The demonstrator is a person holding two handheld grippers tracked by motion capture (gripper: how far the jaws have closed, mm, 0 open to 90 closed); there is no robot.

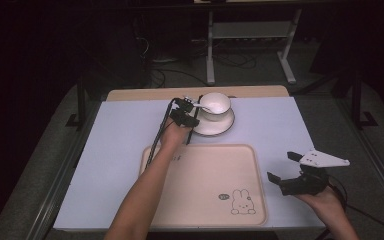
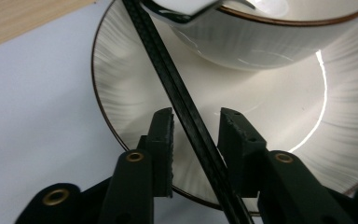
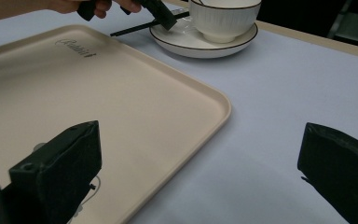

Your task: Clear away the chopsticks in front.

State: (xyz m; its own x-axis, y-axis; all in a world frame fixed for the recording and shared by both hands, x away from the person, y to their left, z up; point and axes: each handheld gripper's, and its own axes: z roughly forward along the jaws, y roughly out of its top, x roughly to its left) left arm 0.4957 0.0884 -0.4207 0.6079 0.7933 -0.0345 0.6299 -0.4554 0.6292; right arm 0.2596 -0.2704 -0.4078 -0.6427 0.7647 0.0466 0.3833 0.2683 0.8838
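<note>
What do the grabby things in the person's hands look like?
Both are black, each with two chunky jaws. The left gripper has ridged pads and a black cable trailing back along the bare forearm. The right gripper carries a pale grey three-cornered plate on top. No sleeves show.

Dim room, lit table, saucer (image 2: 279,107) glare

The beige tray (image 3: 121,93) bears the cursive word "Rabbit" near one corner, plus a small dark oval label too small to read.
</note>
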